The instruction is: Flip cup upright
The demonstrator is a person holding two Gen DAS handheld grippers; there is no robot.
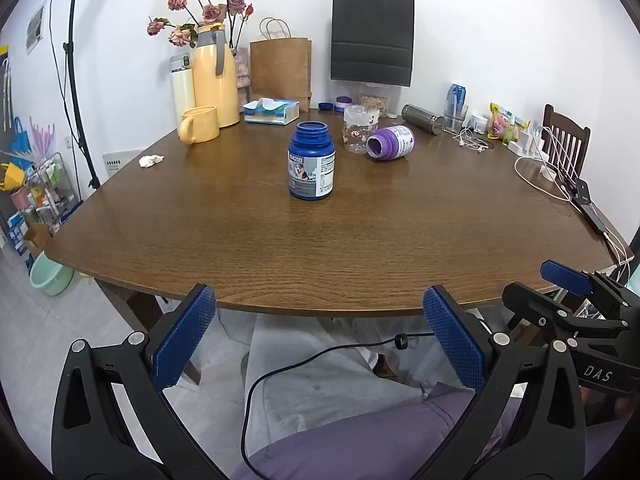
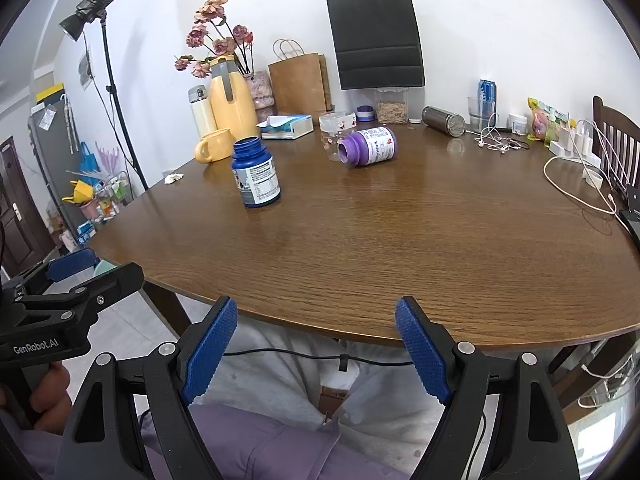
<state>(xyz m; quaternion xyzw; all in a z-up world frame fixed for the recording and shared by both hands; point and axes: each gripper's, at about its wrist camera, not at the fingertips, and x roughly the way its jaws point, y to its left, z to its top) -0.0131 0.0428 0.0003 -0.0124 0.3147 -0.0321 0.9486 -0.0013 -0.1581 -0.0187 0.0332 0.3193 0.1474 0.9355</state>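
The purple cup lies on its side on the brown surface, far ahead of both claws, its open mouth facing them. A clear cup is just behind it. A blue bottle stands up, closer to the left claw. Both claws are wide apart and hold nothing. The right claw hangs low at the near edge, over the person's lap.

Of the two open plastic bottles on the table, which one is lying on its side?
The purple bottle, tipped over with its mouth facing the camera beside the clear cup. The blue bottle stands upright, nearer the grippers.
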